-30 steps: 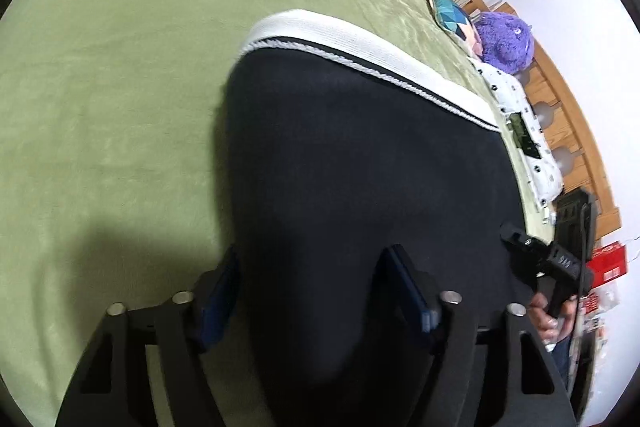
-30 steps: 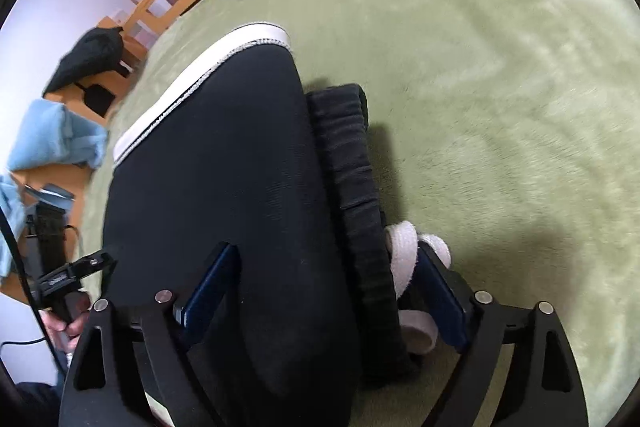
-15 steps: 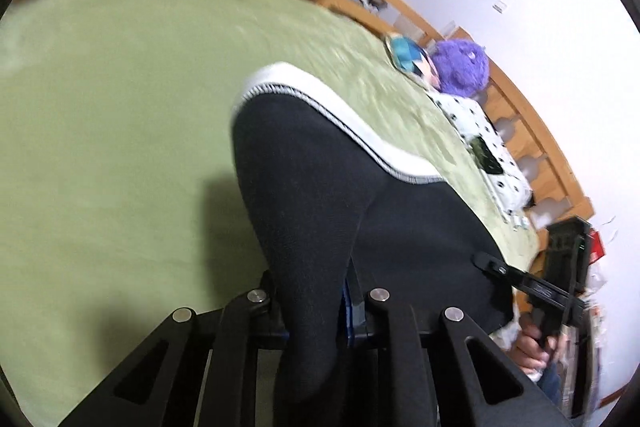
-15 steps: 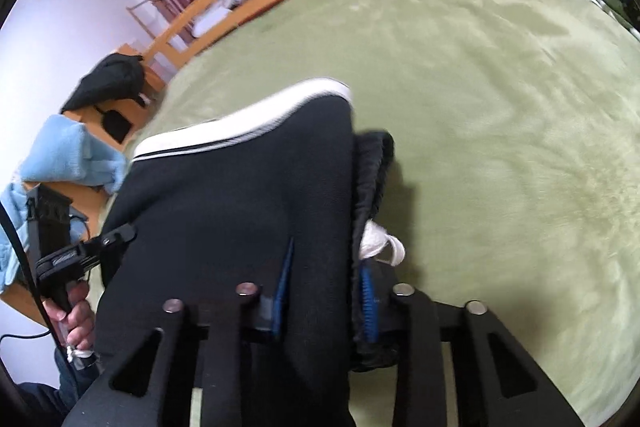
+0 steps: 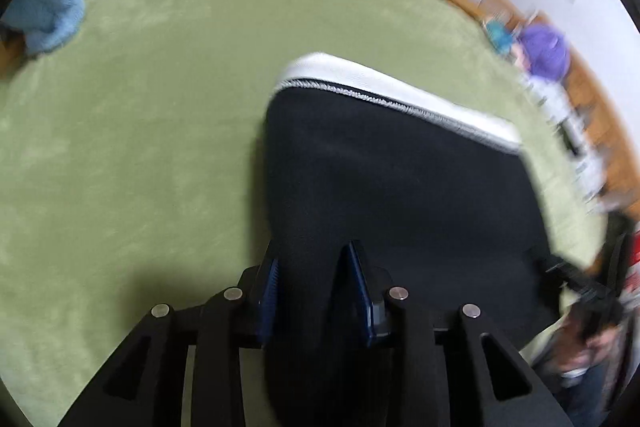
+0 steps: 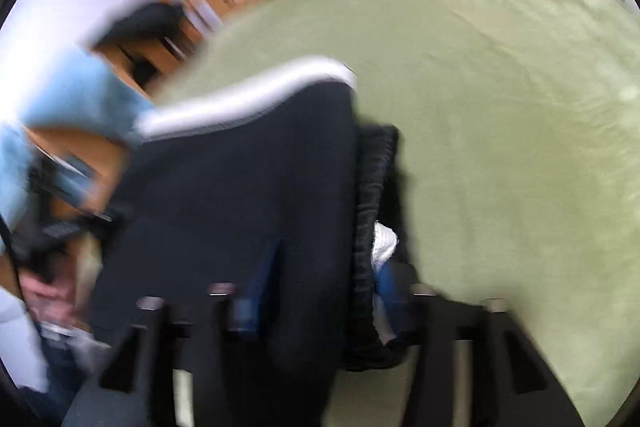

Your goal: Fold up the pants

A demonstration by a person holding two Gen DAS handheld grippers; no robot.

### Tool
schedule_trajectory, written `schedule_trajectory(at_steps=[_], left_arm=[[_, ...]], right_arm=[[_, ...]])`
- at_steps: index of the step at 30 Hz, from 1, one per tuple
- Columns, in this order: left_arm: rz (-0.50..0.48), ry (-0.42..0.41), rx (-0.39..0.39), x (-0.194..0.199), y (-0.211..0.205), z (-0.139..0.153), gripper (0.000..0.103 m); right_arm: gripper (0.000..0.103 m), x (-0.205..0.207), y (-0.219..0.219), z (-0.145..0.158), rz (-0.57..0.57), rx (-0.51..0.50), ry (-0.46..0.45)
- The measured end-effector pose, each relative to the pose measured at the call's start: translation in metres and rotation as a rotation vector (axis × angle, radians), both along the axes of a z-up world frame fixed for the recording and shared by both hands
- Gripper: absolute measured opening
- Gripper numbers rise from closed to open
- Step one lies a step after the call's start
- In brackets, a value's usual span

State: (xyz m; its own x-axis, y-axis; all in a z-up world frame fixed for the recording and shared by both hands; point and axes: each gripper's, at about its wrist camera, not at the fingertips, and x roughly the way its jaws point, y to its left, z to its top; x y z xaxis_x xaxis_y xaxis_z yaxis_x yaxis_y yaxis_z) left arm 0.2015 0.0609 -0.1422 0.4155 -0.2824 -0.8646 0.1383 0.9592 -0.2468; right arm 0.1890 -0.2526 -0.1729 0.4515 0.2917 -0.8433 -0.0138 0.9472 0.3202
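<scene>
- Pants [image 5: 400, 187], black and folded, lie on a green blanket [image 5: 140, 127], and we see them reaching from between both pairs of fingers away toward the far side of the bed.
- Left gripper [image 5: 316, 287]: its jaws have just been opening. The blue pads now stand a little apart with a fold of the black cloth between them, at the bundle's near left corner.
- Right gripper [image 6: 316, 295]: its jaws have also just been opening and are parted wider. Black cloth and the ribbed waistband [image 6: 372, 187] sit between the pads, though this view is blurred and we cannot tell whether either pad touches.
- A white drawstring [image 6: 384, 243] shows just beside the right pad, against the waistband.
- The bundle's long axis runs away from both grippers, and it ends in a white band [image 5: 380, 87] that lies across the far edge.
- The waistband runs along the bundle's right side, pointing the same way.
</scene>
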Motion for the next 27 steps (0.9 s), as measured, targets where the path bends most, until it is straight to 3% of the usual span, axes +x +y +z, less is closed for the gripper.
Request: schedule_trajectory(at_steps=[1,3,5,7,9,12,16,17,20,24,26,27], left_arm=[[-0.007,-0.033,0.010,-0.008,0.000,0.005,0.033],[-0.009,-0.068,-0.001,-0.022,0.002,0.017,0.041],[-0.008,-0.099,-0.038,-0.037,0.005,0.029,0.041],[-0.023,-0.134,-0.064,-0.055,0.003,0.038,0.042],[-0.038,-0.159,-0.056,-0.074,0.004,0.041,0.050],[-0.029,-0.182,-0.063,-0.102,0.013,0.033,0.055],[-0.045,-0.158,-0.087,-0.136,0.024,0.019,0.061],[-0.056,-0.153,-0.092,-0.144,0.025,0.015,0.067],[-0.036,-0.153,-0.041,-0.155,0.022,0.001,0.071],[0.059,-0.178,0.077,-0.138,0.005,-0.021,0.071],[0.073,-0.205,0.123,-0.133,-0.002,-0.030,0.071],[0.071,-0.198,0.169,-0.129,-0.009,-0.034,0.065]], right_arm=[[0.064,-0.005,-0.006,0.003,-0.018,0.028,0.014],[0.054,-0.017,-0.012,0.018,-0.053,0.042,-0.010],[0.052,-0.036,-0.012,0.039,-0.073,0.013,-0.082],[0.052,-0.055,-0.009,0.051,-0.071,0.049,-0.158],[0.052,-0.073,-0.003,0.054,-0.044,0.087,-0.223],[0.052,-0.079,0.010,0.042,-0.015,0.080,-0.191],[0.052,-0.088,0.004,0.037,-0.074,0.134,-0.206],[0.052,-0.090,0.002,0.037,-0.086,0.151,-0.201],[0.052,-0.091,-0.005,0.036,-0.099,0.166,-0.185],[0.053,-0.093,-0.002,0.033,-0.109,0.119,-0.178],[0.062,-0.095,-0.002,0.030,-0.120,0.106,-0.162],[0.064,-0.095,-0.003,0.027,-0.119,0.104,-0.146]])
